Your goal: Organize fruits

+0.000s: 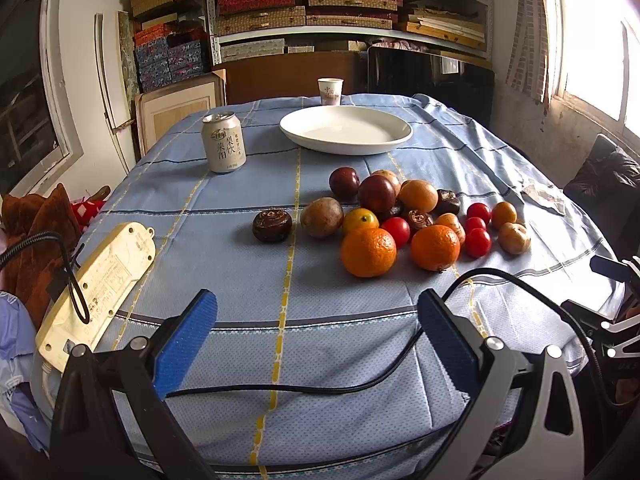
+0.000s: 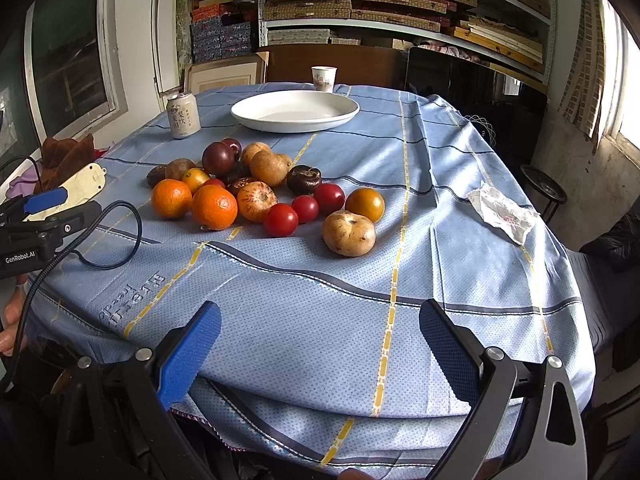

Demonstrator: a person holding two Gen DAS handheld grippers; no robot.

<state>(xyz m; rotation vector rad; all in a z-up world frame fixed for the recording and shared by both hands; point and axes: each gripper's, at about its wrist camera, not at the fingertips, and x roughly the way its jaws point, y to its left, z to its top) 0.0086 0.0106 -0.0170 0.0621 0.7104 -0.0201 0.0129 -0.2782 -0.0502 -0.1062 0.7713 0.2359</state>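
Observation:
A pile of mixed fruit lies mid-table: two oranges, red tomatoes, dark plums and brown round fruits. One dark brown fruit lies apart to the left of the pile. An empty white plate stands beyond the fruit. My left gripper is open and empty above the near table edge. My right gripper is open and empty, also at the near edge, right of the left one.
A drink can stands left of the plate, a paper cup behind it. A cream power strip lies at the left edge. A crumpled tissue lies at the right. A black cable crosses the near cloth.

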